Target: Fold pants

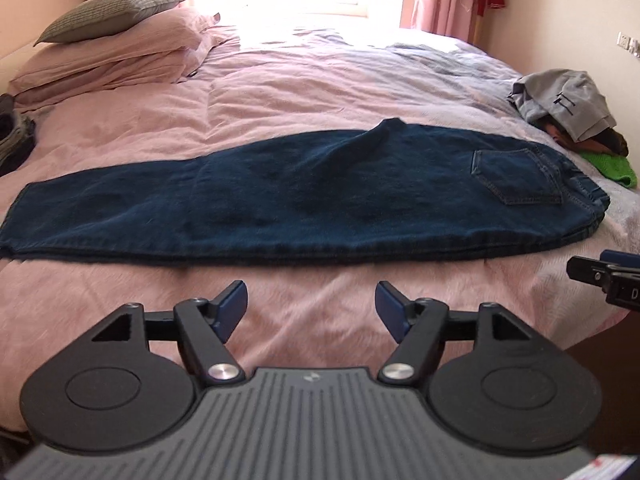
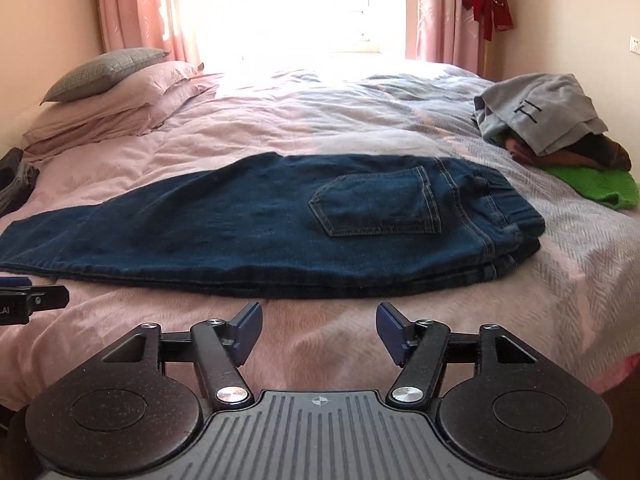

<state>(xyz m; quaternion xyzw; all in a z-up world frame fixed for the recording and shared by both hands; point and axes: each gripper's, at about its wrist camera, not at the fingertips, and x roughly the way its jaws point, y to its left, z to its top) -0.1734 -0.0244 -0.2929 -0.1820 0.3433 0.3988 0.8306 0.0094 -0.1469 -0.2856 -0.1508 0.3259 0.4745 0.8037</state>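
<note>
Dark blue jeans (image 1: 304,196) lie flat across the pink bed, folded lengthwise with one leg on the other. The waistband and back pocket (image 2: 380,208) are at the right, the leg hems at the left. My left gripper (image 1: 311,304) hovers over the bedspread just short of the jeans' near edge, open, with nothing between its blue pads. My right gripper (image 2: 319,326) stands the same way near the waist end of the jeans (image 2: 280,224), open and holding nothing. Each gripper's tip shows at the edge of the other's view: the right gripper (image 1: 600,276) and the left gripper (image 2: 32,300).
A pile of clothes (image 1: 568,108), grey on top with green and brown beneath, sits at the bed's right edge. Pillows (image 1: 108,48) are stacked at the far left. Dark items (image 1: 14,136) lie at the left edge. A bright window with pink curtains is behind the bed.
</note>
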